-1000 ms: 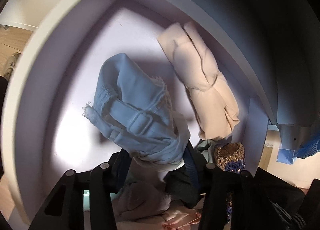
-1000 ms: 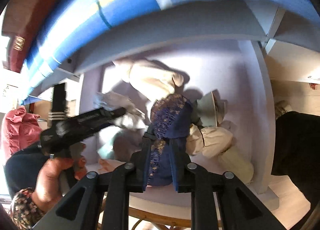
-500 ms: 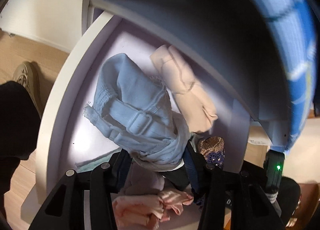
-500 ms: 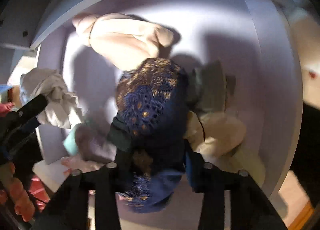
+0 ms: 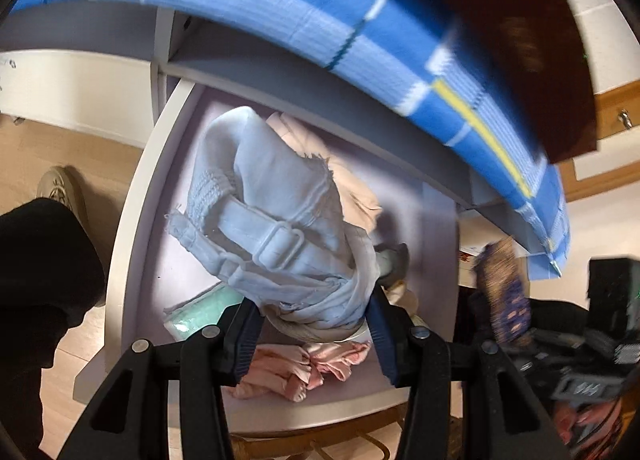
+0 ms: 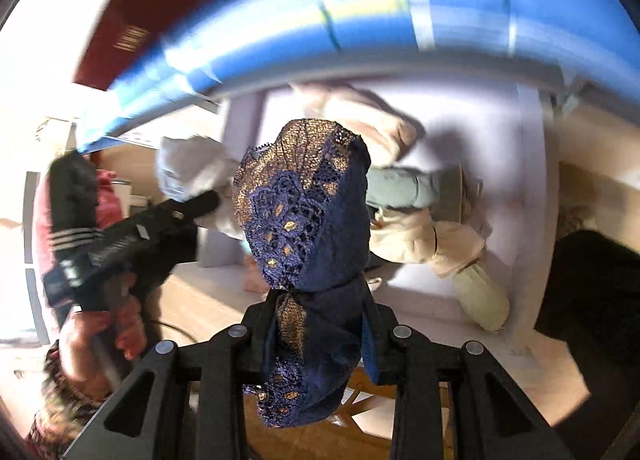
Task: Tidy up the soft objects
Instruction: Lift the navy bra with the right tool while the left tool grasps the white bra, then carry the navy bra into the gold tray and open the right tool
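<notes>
My left gripper (image 5: 314, 320) is shut on a pale blue garment with a buckled strap (image 5: 272, 220) and holds it above the open white drawer (image 5: 128, 216). My right gripper (image 6: 320, 312) is shut on a navy and gold lace garment (image 6: 304, 212) in front of the drawer. It also shows at the right of the left wrist view (image 5: 504, 284). In the drawer lie a beige garment (image 6: 360, 116), a grey-green item (image 6: 408, 190), a cream garment (image 6: 424, 240), a pink garment (image 5: 296, 368) and a mint green piece (image 5: 196, 308).
A blue striped cloth (image 5: 320, 12) hangs over the bed edge above the drawer. A dark red headboard (image 5: 520, 40) stands behind. Wooden floor (image 5: 72, 164) lies left, with a shoe (image 5: 60, 188) and a dark trouser leg (image 5: 44, 260). A wicker item (image 5: 312, 440) sits below the drawer front.
Both grippers have pulled back and up out of the drawer with their garments. The blue cloth above now fills more of both views.
</notes>
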A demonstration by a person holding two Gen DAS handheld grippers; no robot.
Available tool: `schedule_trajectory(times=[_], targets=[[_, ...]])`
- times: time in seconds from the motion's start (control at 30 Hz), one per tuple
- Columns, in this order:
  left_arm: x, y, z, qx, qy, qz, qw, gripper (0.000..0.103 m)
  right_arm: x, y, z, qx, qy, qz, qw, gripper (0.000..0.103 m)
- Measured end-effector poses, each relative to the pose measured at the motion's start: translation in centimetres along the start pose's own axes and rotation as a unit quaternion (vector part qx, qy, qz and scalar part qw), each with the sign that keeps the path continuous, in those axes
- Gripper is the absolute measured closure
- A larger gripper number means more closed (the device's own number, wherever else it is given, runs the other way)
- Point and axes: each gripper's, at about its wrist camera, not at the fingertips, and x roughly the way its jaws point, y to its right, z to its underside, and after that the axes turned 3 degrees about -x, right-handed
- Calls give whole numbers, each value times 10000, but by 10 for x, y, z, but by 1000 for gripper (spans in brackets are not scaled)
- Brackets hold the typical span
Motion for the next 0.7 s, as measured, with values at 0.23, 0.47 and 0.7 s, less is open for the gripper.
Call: schedule_trajectory(times=[0.23, 0.47, 0.7], targets=[[-25, -8, 9, -4, 158, 165, 9997, 54, -61, -28, -9, -340, 489, -56, 9982, 70], [-40, -13, 4, -72, 459, -32, 9989, 54, -102, -44, -20, -386, 861, -162, 9954, 70], [-36, -13, 2, -126, 492, -90, 9987, 54, -150, -64, -66, -655, 1519, 158, 9861, 70]])
